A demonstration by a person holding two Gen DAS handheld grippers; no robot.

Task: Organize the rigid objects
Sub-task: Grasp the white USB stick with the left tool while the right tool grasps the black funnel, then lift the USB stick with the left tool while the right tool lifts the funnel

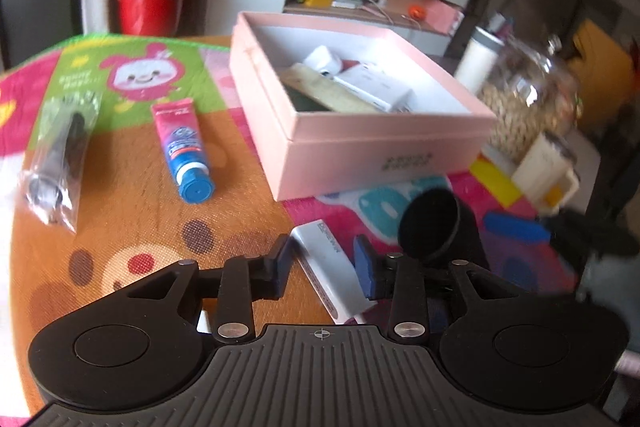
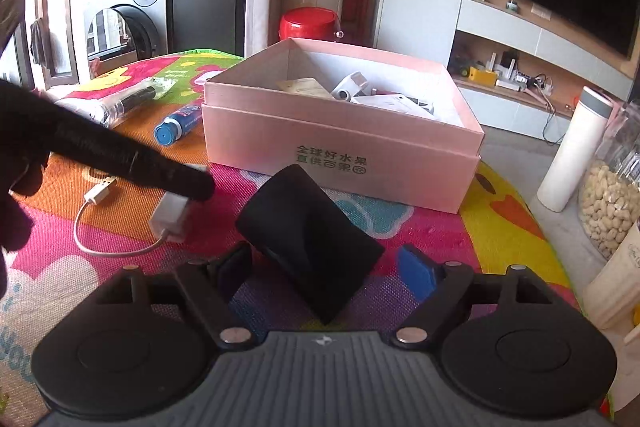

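The left gripper (image 1: pixel 326 267) sits low over a bright cartoon mat (image 1: pixel 132 155). Its two fingers are spread apart, and a small white adapter (image 1: pixel 332 267) lies on the mat between them. The fingers do not look like they squeeze it, though the near end of the adapter is hidden behind the gripper. In the right wrist view the same adapter (image 2: pixel 170 213) shows a thin white cable (image 2: pixel 104 247) that curls to a plug (image 2: pixel 102 189), and a dark blurry shape lies across its top.

The right gripper (image 2: pixel 326 273) is open wide too. A black cylinder (image 2: pixel 310 239) lies on its side on the mat, in the gap between the fingers. Neither finger is pressed on it. From the left wrist view the black cylinder (image 1: pixel 434 227) is just to the right of the adapter.

Behind them stands an open pink box (image 1: pixel 384 147) with white things and a flat card inside. Left of the box lie a pink and blue tube (image 1: pixel 182 147) with a blue cap and a clear bag (image 1: pixel 62 151) with a dark thing in it. To the right of the box are a white bottle (image 2: pixel 576 151) and a glass jar of nuts (image 2: pixel 612 199)
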